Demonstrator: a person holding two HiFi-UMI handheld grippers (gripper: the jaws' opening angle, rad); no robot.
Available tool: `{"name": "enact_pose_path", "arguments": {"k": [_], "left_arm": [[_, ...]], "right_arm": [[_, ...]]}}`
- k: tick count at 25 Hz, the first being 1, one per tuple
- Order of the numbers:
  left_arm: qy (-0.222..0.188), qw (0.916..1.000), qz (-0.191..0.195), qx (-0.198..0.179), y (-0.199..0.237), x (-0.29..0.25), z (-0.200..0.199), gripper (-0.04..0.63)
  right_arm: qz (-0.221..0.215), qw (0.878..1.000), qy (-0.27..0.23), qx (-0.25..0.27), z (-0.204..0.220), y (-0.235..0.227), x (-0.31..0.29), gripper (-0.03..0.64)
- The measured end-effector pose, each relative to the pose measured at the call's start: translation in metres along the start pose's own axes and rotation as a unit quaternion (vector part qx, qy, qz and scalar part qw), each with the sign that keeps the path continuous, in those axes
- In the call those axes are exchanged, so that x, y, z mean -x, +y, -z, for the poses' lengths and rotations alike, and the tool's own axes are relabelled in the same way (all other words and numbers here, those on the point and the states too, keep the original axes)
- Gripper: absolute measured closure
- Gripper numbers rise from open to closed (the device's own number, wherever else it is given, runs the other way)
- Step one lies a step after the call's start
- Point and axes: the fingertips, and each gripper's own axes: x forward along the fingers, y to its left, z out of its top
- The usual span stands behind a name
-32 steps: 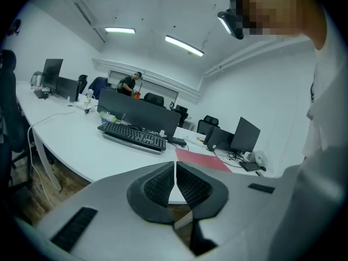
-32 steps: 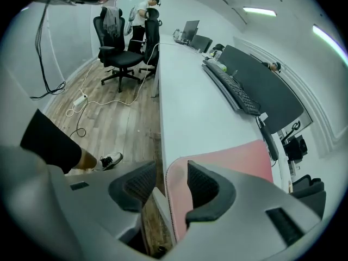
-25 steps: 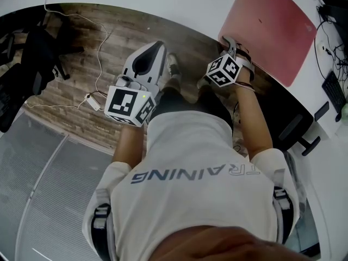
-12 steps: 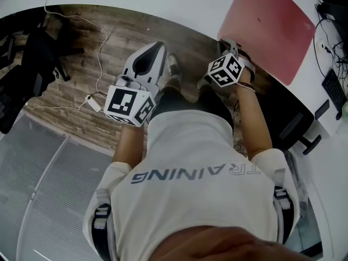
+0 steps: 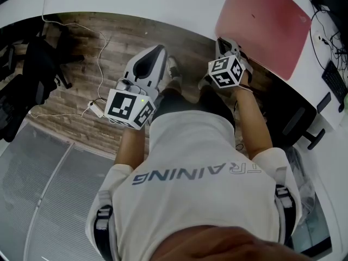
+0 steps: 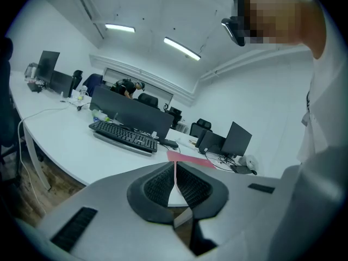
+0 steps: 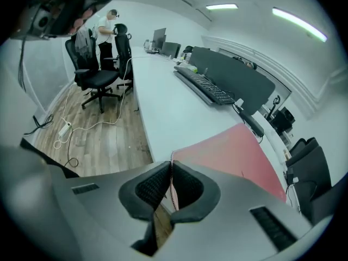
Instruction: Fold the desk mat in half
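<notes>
Right claw [image 5: 222, 42] closing on the mat [image 5: 266, 23] corner, left claw [image 5: 159, 49] empty.
Near, the left forearm angles forward, its claw pressed together over the floor [image 5: 81, 97]. The right arm reaches ahead, the mat's near-left corner pinched between the closing jaws. The red mat lies flat on the counter [image 5: 163, 1], stretching far-right; its long axis is unclear.
</notes>
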Motion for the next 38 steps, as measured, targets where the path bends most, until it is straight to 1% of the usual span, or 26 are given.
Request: {"name": "enact_pose_path", "arguments": {"k": [3,6,7,10,12,16,20,22,27,28,29,30,33,34,35,36,38], "left_arm": [[-0.001,1.0,0.009,-0.002,-0.007,-0.004,-0.004,0.557],[-0.002,0.9998,0.019,-0.004,-0.018,-0.009,-0.007,0.557],[-0.002,0.9997,0.024,-0.006,-0.022,-0.01,-0.008,0.557],[0.0,0.9993,0.036,-0.012,-0.033,-0.016,-0.01,0.557],[0.002,0.999,0.042,-0.016,-0.04,-0.019,-0.01,0.557],[0.002,0.9979,0.058,-0.028,-0.059,-0.03,-0.015,0.557],[0.008,0.9967,0.071,-0.038,-0.08,-0.039,-0.016,0.557],[0.013,0.9958,0.079,-0.043,-0.091,-0.043,-0.014,0.557],[0.017,0.9939,0.094,-0.055,-0.116,-0.055,-0.014,0.557],[0.018,0.9935,0.096,-0.058,-0.12,-0.057,-0.014,0.557],[0.018,0.9931,0.099,-0.061,-0.124,-0.059,-0.015,0.557],[0.019,0.9928,0.1,-0.063,-0.128,-0.061,-0.015,0.557],[0.022,0.992,0.105,-0.067,-0.137,-0.066,-0.016,0.557],[0.023,0.9917,0.107,-0.067,-0.14,-0.068,-0.016,0.557],[0.024,0.9913,0.11,-0.069,-0.143,-0.07,-0.016,0.557],[0.025,0.9908,0.112,-0.072,-0.147,-0.073,-0.016,0.557],[0.028,0.9894,0.115,-0.084,-0.155,-0.078,-0.016,0.557]], "right_arm": [[-0.004,0.998,-0.026,-0.055,-0.003,-0.008,0.01,0.583],[-0.022,0.988,-0.061,-0.143,0.0,-0.018,0.019,0.583],[-0.022,0.984,-0.071,-0.161,0.001,-0.022,0.022,0.583],[-0.008,0.98,-0.091,-0.178,0.002,-0.033,0.032,0.583],[-0.002,0.975,-0.105,-0.198,0.002,-0.04,0.039,0.583],[0.0,0.958,-0.129,-0.257,0.011,-0.057,0.051,0.583],[-0.002,0.943,-0.139,-0.302,0.027,-0.072,0.061,0.583],[0.003,0.938,-0.144,-0.317,0.035,-0.081,0.067,0.583],[0.014,0.93,-0.161,-0.329,0.048,-0.097,0.082,0.583],[0.013,0.927,-0.166,-0.337,0.05,-0.1,0.085,0.584],[0.011,0.92,-0.173,-0.35,0.052,-0.103,0.088,0.584],[0.005,0.911,-0.18,-0.371,0.054,-0.106,0.09,0.584],[-0.013,0.875,-0.203,-0.44,0.062,-0.117,0.097,0.584],[-0.014,0.867,-0.207,-0.453,0.065,-0.12,0.099,0.584],[-0.012,0.863,-0.209,-0.46,0.069,-0.123,0.101,0.584],[-0.007,0.863,-0.21,-0.46,0.072,-0.127,0.103,0.584],[0.006,0.867,-0.209,-0.452,0.079,-0.132,0.106,0.584]]}}
